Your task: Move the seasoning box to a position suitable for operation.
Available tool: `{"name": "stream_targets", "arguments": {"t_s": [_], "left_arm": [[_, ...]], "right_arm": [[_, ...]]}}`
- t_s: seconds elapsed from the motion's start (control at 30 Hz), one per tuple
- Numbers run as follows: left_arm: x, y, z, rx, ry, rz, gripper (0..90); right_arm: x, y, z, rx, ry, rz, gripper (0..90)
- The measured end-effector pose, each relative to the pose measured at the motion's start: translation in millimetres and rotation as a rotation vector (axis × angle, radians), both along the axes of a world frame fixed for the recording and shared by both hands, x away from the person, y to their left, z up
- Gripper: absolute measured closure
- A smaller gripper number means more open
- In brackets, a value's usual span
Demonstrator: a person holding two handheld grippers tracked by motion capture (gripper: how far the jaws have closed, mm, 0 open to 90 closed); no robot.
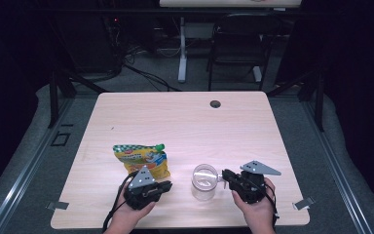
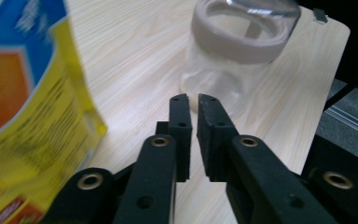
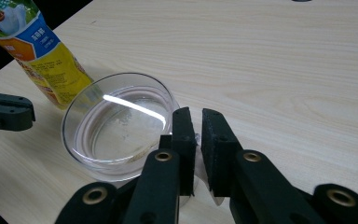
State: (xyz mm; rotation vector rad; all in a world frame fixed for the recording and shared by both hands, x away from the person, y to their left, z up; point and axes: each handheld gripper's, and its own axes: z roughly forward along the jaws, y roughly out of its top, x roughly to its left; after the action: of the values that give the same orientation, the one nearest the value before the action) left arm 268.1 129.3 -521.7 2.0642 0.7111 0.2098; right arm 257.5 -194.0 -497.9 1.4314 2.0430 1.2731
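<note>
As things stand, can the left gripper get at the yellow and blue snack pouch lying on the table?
Probably yes: the left gripper sits right beside the snack pouch, nothing between, though its jaws look nearly closed and must open first.

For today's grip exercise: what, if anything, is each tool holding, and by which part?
The right tool seems to pinch the clear glass jar by its side handle; the left tool holds nothing.

Upper half of the table (image 1: 185, 117) lies bare; lower centre, jar (image 1: 204, 182) and pouch (image 1: 142, 160) crowd the lanes.
</note>
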Motion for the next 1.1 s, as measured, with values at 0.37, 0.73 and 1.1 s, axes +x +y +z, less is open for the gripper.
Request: {"name": "stream_targets", "arguments": {"t_s": [0.37,0.73,1.1], "left_arm": [[9.9,-33.9,0.8,-0.009,0.006,-0.054,90.0],[12.0,-47.1,-2.3,-0.01,0.023,-0.069,90.0],[13.8,-51.7,-2.3,-0.012,0.029,-0.071,90.0]], "right_arm": [[-2.2,0.8,-1.2,0.002,-0.009,0.003,86.3],[-2.3,0.1,-1.4,0.006,-0.007,0.005,86.3],[-2.4,-0.4,-1.9,0.012,-0.007,0.005,86.2]]}}
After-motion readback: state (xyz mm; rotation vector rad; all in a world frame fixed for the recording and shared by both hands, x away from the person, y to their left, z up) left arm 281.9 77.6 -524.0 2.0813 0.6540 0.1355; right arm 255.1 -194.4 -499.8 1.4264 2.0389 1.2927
